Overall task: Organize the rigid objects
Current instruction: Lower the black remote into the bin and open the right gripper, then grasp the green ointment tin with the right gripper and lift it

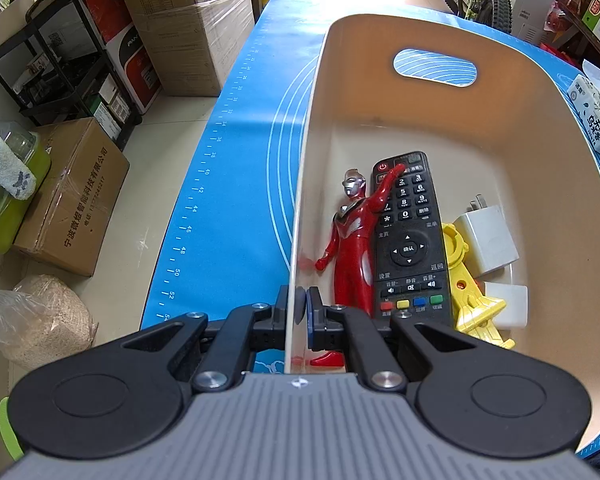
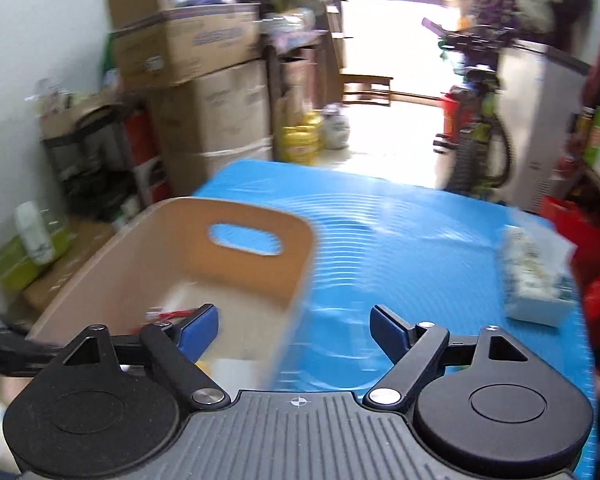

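Cardboard boxes [image 1: 188, 36] and a black rack [image 1: 60, 64] crowd the floor beside a table covered by a blue mat [image 1: 236, 184]. On that mat, in the left wrist view, stands a beige bin [image 1: 452, 120] with a handle slot in its far wall. The left gripper [image 1: 298, 308] is clamped on the bin's near left wall, one finger outside and one inside, probably to steady the bin while things go in. Inside the bin a red figure [image 1: 352, 240] lies along the gripped wall, a black remote [image 1: 410, 240] touches it on the far side, and beyond the remote sit a yellow toy [image 1: 472, 304] and a white charger [image 1: 486, 240]. A carton [image 1: 596, 116] rests on the mat outside the bin's opposite wall. The right wrist view is blurred: the right gripper [image 2: 294, 330] hangs with jaws wide apart and empty above the bin's [image 2: 172, 248] right wall, the carton [image 2: 536, 276] still on the mat [image 2: 400, 240] well beyond it, likely the next item to collect.
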`<act>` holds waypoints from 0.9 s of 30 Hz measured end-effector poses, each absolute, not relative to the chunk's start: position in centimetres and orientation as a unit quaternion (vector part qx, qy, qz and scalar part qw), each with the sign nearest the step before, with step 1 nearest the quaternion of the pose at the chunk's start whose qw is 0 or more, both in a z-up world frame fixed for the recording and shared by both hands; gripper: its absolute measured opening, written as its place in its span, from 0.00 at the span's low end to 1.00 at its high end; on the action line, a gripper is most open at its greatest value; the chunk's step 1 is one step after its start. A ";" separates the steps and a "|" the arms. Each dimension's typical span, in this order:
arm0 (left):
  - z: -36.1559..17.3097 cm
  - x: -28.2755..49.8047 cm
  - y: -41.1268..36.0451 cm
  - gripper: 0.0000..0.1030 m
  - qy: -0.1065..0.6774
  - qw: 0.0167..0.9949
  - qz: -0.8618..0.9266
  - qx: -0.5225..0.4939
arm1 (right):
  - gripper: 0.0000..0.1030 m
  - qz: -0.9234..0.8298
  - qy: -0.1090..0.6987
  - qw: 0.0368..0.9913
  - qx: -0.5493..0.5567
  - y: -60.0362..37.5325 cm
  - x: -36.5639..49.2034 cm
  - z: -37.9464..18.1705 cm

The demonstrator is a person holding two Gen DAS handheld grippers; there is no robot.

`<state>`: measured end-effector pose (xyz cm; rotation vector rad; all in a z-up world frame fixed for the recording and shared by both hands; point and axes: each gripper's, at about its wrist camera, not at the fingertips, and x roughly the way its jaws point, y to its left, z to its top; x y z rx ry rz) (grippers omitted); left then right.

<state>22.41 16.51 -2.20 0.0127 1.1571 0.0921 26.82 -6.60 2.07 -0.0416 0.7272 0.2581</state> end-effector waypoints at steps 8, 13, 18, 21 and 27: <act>-2.2 22.4 16.5 0.09 0.547 0.836 0.044 0.006 | 0.87 0.037 0.361 0.932 -0.027 -12.7 30.1 -2.4; -2.3 22.4 16.5 0.09 0.547 0.836 0.043 0.006 | 0.87 0.006 0.371 0.928 -0.035 -15.3 31.7 -5.8; -2.3 22.4 16.4 0.09 0.547 0.836 0.044 0.007 | 0.86 -0.013 0.387 0.922 -0.016 -16.8 33.5 -8.2; -2.3 22.4 16.4 0.09 0.547 0.836 0.044 0.007 | 0.84 -0.019 0.397 0.918 -0.009 -17.4 34.3 -9.5; -2.3 22.5 16.4 0.09 0.547 0.836 0.044 0.007 | 0.79 -0.033 0.403 0.915 -0.018 -17.6 35.0 -11.0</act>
